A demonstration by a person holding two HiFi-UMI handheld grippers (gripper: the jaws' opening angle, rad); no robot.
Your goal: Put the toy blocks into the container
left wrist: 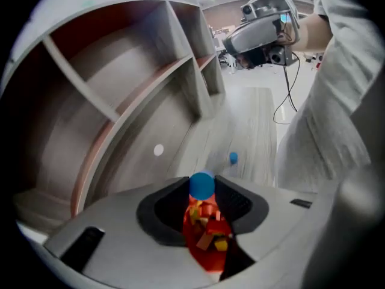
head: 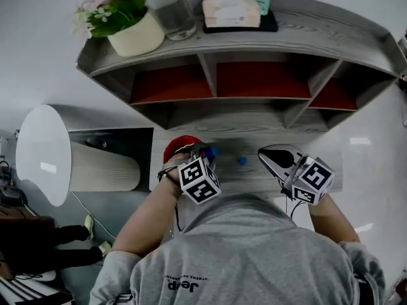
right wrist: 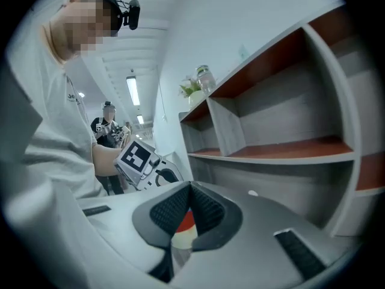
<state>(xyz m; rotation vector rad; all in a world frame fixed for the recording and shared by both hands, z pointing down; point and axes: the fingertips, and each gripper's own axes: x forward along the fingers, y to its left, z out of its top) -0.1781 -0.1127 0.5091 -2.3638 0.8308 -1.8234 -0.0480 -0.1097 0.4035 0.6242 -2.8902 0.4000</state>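
My left gripper [left wrist: 202, 182] is shut on a round blue block [left wrist: 202, 185], held right over the red container [left wrist: 209, 248]. Several red, orange and yellow blocks lie inside the container. In the head view the container [head: 178, 146] shows just beyond the left gripper [head: 210, 151]. A second small blue block [left wrist: 233, 157] lies loose on the wooden table [left wrist: 252, 131], seen between the two grippers [head: 241, 161]. My right gripper [head: 262, 153] hovers to the right with its tips together and nothing in them [right wrist: 191, 190]; a bit of the red container [right wrist: 186, 221] shows through its jaws.
A wooden shelf unit [head: 254, 81] with red-backed compartments stands at the back of the table, with a flower pot [head: 130, 27], a jar [head: 170, 8] and a box [head: 231, 11] on top. A white lamp shade [head: 48, 154] sits at the left.
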